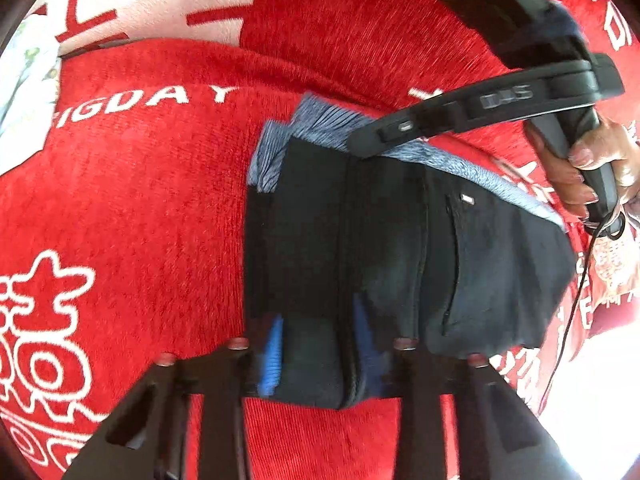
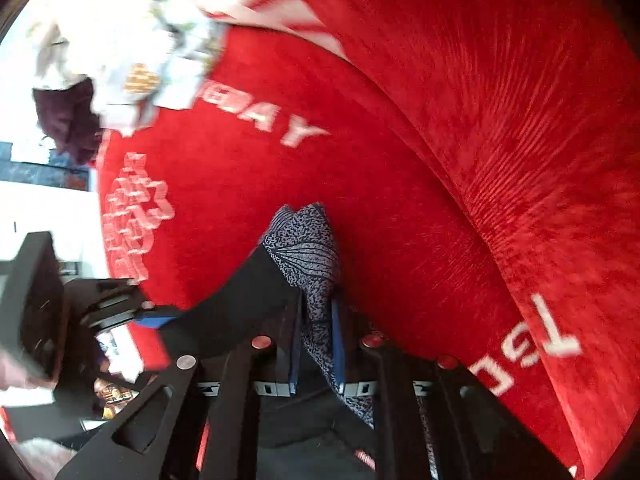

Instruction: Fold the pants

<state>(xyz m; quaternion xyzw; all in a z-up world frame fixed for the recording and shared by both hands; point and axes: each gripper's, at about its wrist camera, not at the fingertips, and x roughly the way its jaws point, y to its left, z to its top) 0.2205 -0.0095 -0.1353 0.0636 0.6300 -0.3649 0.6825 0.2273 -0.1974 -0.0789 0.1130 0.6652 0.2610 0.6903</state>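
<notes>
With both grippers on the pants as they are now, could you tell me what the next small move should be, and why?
Probably lift both ends together and carry them over for the next fold. The left gripper is shut on the dark edge of the pants, the right gripper on the grey speckled waistband, and the pants still lie bunched on the red blanket.

Bright daylight, motion blur, fisheye-warped edges.

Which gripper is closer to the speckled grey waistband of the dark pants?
Right. The right gripper is shut on the speckled grey waistband itself, the fabric pinched between its fingers. The left gripper grips the dark pants at the edge opposite the waistband.
</notes>
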